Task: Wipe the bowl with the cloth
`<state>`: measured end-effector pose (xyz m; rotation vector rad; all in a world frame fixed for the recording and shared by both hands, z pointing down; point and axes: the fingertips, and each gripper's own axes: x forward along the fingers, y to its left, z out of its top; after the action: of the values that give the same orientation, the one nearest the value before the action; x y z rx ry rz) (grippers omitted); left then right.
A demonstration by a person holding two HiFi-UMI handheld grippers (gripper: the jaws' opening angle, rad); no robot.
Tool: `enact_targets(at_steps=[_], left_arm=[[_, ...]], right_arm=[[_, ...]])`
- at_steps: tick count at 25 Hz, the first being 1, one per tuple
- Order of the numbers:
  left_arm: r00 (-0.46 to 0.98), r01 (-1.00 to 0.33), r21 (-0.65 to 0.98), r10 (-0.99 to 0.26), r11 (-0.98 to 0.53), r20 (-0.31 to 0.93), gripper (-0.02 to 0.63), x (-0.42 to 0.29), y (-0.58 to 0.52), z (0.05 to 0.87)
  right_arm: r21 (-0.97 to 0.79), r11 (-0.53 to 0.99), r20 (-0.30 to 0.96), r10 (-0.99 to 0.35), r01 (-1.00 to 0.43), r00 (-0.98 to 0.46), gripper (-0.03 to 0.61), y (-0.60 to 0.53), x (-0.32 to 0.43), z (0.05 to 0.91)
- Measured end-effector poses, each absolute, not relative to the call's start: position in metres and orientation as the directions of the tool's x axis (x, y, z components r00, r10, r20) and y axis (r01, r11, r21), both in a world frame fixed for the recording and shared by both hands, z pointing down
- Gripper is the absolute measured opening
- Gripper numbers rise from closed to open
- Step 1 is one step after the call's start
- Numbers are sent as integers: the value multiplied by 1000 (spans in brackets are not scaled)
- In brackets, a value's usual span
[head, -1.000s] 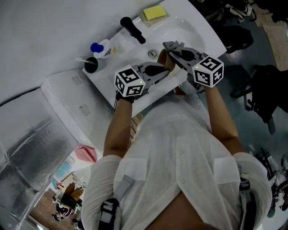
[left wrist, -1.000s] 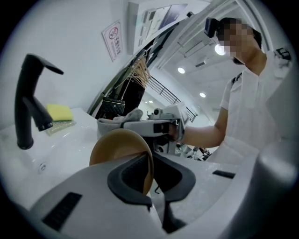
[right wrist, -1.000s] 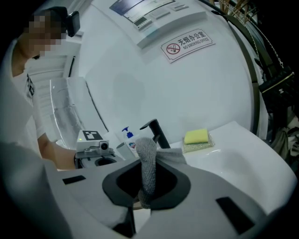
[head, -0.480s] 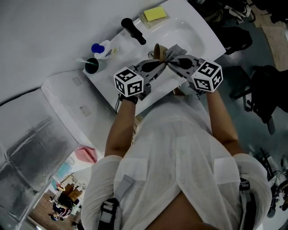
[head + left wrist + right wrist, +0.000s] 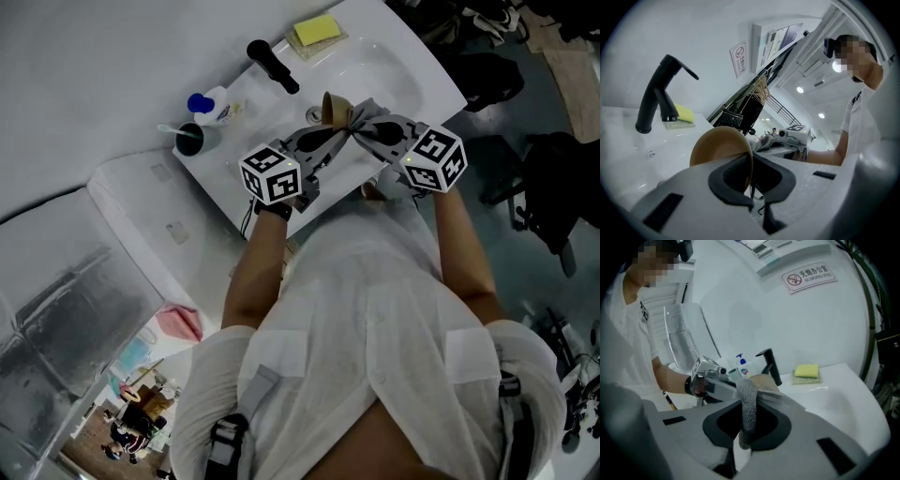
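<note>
A white ceramic washbasin [image 5: 403, 58] meets a plain white wall [image 5: 103, 66]. Above the washbasin hangs a red-and-white prohibition sign [image 5: 808, 275]. To its right lies grey floor [image 5: 511, 141] and perhaps a black chair [image 5: 548, 192]. Round ceiling lights [image 5: 800, 89] glow beyond it.

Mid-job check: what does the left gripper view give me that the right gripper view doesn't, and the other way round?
Only the left gripper view shows the left claw with its jaws shut on the rim of the brown bowl, and the ceiling lights beyond it.

Only the right gripper view shows the right claw with its jaws shut on the grey cloth, and a soap bottle near the wall.

Both show the black faucet, the yellow sponge, the wall sign and part of the bowl.
</note>
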<state>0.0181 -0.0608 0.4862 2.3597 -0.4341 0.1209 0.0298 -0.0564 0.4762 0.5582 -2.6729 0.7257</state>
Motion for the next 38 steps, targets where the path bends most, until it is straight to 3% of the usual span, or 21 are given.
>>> enact_targets(at_steps=[9, 16, 26, 32, 36, 38], left_arm=[[961, -271, 616, -177, -740, 211, 18, 31, -40, 479], [972, -187, 552, -72, -812, 223, 20, 34, -19, 469], [973, -28, 525, 97, -850, 209, 23, 29, 14, 454], [940, -162, 463, 7, -871, 342, 18, 23, 2, 483], [888, -277, 388, -80, -879, 453, 18, 16, -18, 510], [883, -325, 394, -127, -860, 451, 18, 14, -28, 514]], right_arm=[[-497, 760, 243, -341, -418, -908, 40, -69, 33, 449], [-543, 709, 238, -383, -449, -893, 40, -83, 42, 452], [-587, 677, 300, -328, -444, -896, 40, -82, 46, 473], [-411, 708, 428, -407, -575, -807, 40, -89, 55, 492], [-359, 699, 406, -480, -619, -778, 40, -95, 61, 486], [-348, 694, 395, -501, -630, -770, 40, -96, 62, 484]])
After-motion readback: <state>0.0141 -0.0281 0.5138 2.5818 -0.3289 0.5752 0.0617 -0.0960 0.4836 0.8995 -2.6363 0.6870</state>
